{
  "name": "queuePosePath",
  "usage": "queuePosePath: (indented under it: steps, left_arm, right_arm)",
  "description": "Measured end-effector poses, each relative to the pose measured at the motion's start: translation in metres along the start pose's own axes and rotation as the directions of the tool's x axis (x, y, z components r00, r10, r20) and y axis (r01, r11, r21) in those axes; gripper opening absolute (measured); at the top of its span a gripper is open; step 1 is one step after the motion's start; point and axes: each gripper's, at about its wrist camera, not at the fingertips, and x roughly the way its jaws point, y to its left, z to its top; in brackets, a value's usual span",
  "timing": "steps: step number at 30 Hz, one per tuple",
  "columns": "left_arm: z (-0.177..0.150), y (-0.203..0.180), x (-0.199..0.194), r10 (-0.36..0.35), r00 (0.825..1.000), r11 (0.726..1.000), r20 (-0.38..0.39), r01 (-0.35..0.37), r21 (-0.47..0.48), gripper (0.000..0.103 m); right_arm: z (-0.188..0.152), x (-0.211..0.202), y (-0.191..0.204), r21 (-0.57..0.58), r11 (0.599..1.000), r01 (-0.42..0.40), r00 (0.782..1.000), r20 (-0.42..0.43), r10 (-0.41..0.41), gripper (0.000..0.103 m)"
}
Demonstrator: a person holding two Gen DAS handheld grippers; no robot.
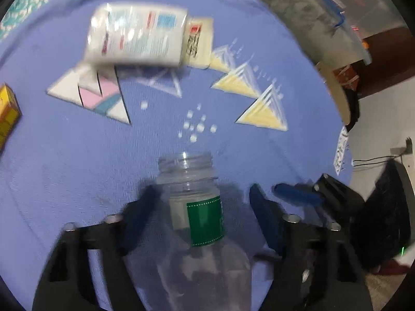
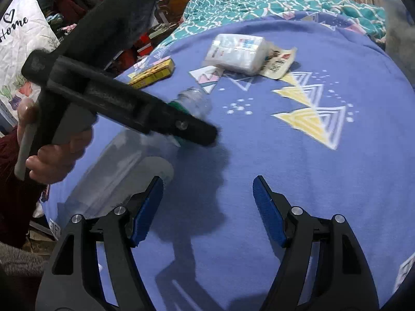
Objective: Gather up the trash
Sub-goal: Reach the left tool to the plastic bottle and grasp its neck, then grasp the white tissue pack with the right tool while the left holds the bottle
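A clear plastic bottle [image 1: 193,178] with a green label and no cap lies lengthwise between the fingers of my left gripper [image 1: 203,190], mouth pointing away. The jaws are open: bare sheet shows between the bottle and the right pad [image 1: 267,223]. In the right wrist view the left gripper [image 2: 206,134] is seen from the side, over the blurred bottle [image 2: 194,99], with a hand [image 2: 52,155] on its grip. My right gripper [image 2: 207,181] stands open over bare sheet, nothing between its fingers. A white plastic packet [image 1: 135,36] [image 2: 236,51] rests on a flat printed wrapper [image 1: 201,41] [image 2: 280,62] farther back.
Everything lies on a bed with a violet sheet [image 2: 285,181] printed with triangles. A yellow box [image 1: 6,111] [image 2: 153,73] sits near the left edge. A teal quilt [image 2: 259,0] is bunched at the far end. A clear storage bin [image 1: 363,13] stands beyond the bed's right side.
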Motion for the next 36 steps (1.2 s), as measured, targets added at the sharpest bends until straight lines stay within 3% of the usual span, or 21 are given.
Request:
queuePosePath:
  steps: [1,7,11,17,19,21,23,25,28,29,36]
  left_arm:
    - [-0.002,0.006,-0.001,-0.019,1.0,1.0,-0.003,0.019,-0.021,0.039]
    - [-0.034,0.043,-0.034,-0.013,0.984,0.984,0.18,0.045,-0.174,0.039]
    - [-0.069,0.064,-0.064,0.059,0.953,0.958,0.298,0.029,-0.284,0.039]
    - [-0.109,0.082,-0.085,0.154,0.929,0.921,0.337,-0.012,-0.389,0.039]
    - [-0.114,0.087,-0.091,0.172,0.922,0.908,0.348,-0.011,-0.418,0.039]
    - [-0.118,0.092,-0.095,0.188,0.915,0.896,0.358,-0.01,-0.445,0.039]
    - [-0.12,0.1,-0.098,0.206,0.911,0.886,0.358,-0.019,-0.463,0.039]
    - [-0.12,0.105,-0.095,0.215,0.911,0.88,0.353,-0.024,-0.474,0.039]
    - [-0.117,0.11,-0.087,0.215,0.917,0.874,0.336,-0.027,-0.486,0.039]
    - [-0.117,0.112,-0.085,0.205,0.92,0.871,0.334,-0.016,-0.49,0.039]
    - [-0.121,0.117,-0.087,0.235,0.912,0.852,0.335,-0.028,-0.523,0.039]
  right_arm:
    - [0.003,-0.001,-0.005,0.007,1.0,0.014,1.0,0.002,-0.014,0.073]
    - [0.059,-0.001,-0.027,0.023,0.997,0.077,0.994,0.077,-0.079,0.073]
    - [0.116,0.033,-0.026,-0.021,0.994,0.106,0.99,0.098,-0.104,0.074]
    - [0.184,0.091,-0.039,0.019,0.991,0.132,0.99,0.056,-0.132,0.07]
    - [0.184,0.098,-0.034,0.017,0.997,0.07,0.998,0.003,-0.071,0.059]
    - [0.165,0.099,-0.011,-0.068,0.996,-0.066,0.995,-0.078,0.06,0.059]
    - [0.144,0.094,0.011,-0.168,0.981,-0.096,0.991,-0.106,0.079,0.058]
    - [0.125,0.083,0.025,-0.253,0.966,-0.047,0.997,-0.076,0.029,0.063]
    - [0.123,0.078,0.031,-0.291,0.951,0.107,0.994,0.024,-0.104,0.084]
    - [0.126,0.08,0.033,-0.295,0.947,0.129,0.992,0.038,-0.123,0.086]
    - [0.156,0.127,0.055,-0.253,0.958,0.137,0.989,-0.013,-0.145,0.089]
